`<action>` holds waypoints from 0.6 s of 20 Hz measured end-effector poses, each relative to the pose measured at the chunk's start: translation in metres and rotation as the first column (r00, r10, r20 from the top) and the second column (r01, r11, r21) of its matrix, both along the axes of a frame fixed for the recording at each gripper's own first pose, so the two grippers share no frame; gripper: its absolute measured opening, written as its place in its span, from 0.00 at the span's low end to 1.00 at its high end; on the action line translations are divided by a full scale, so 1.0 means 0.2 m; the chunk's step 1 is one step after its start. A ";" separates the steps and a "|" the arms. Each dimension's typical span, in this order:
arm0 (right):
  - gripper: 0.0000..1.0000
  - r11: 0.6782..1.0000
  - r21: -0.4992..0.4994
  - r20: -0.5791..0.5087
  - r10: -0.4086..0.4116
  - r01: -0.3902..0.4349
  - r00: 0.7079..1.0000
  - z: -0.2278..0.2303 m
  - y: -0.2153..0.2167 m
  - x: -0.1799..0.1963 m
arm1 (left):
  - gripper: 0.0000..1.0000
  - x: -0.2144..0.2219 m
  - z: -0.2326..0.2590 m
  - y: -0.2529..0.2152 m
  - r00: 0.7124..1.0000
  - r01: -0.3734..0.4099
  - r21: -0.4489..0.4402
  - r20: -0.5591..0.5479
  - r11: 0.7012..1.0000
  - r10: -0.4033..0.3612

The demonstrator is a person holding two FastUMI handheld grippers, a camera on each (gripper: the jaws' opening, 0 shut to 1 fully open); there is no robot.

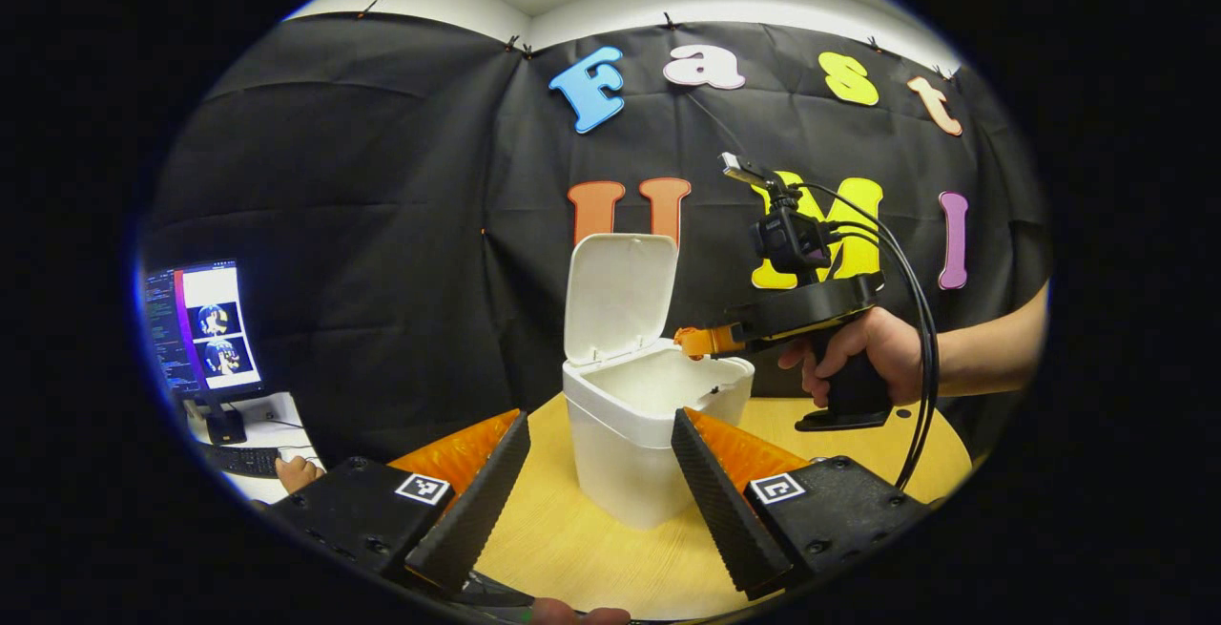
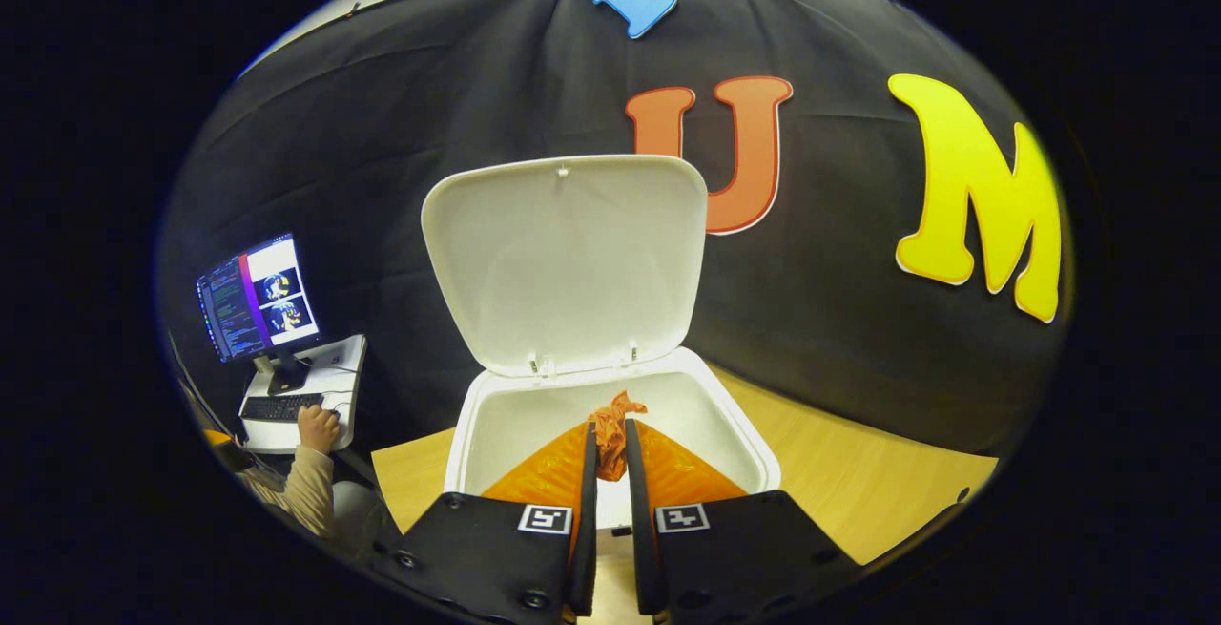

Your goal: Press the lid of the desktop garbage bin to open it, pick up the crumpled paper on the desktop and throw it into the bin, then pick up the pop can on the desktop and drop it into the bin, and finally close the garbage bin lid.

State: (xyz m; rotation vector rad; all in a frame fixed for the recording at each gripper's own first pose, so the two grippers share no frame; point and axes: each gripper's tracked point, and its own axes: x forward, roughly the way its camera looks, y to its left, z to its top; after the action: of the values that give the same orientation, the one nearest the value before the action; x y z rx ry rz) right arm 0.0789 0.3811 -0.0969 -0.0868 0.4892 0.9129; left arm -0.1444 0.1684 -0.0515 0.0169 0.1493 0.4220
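Right claw (image 2: 610, 448) clamped on crumpled paper (image 2: 613, 425), held just above open bin (image 2: 496, 420), lid (image 2: 563, 262) upright behind. Left claw (image 1: 601, 482) spread wide, empty, bin w/ tabletop (image 1: 572, 549) ahead betw. fingers.

White desktop bin (image 1: 637, 434) on the wooden table, lid (image 2: 565, 262) upright and open; orange crumpled paper (image 2: 610, 429) above its mouth

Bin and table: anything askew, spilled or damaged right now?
Nothing stands out. The bin sits upright on the table with its lid open, and the right gripper holds the crumpled paper over the opening.
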 end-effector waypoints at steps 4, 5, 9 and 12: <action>0.23 1.000 -0.027 -0.009 -0.015 0.015 1.000 -0.06 0.01 0.01 | 0.98 -0.01 0.00 0.02 1.000 -0.012 0.007 -0.005 1.000 0.012; 0.24 0.999 -0.031 -0.011 -0.016 0.015 1.000 -0.08 0.01 0.02 | 0.98 -0.01 0.00 0.02 1.000 -0.012 0.006 -0.005 1.000 0.012; 0.33 0.998 -0.047 -0.018 -0.032 0.031 0.999 -0.10 -0.01 0.05 | 0.98 -0.02 0.00 0.02 1.000 -0.007 0.007 -0.009 1.000 0.007; 0.34 0.999 -0.042 -0.020 -0.035 0.034 0.999 -0.13 -0.03 0.05 | 0.98 -0.01 0.00 0.01 1.000 0.003 0.012 -0.012 1.000 -0.003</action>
State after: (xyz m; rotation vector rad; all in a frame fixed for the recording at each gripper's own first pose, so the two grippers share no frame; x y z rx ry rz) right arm 0.0881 0.3761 -0.1223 -0.1069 0.5281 0.8708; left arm -0.1466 0.1704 -0.0507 0.0317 0.1586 0.4199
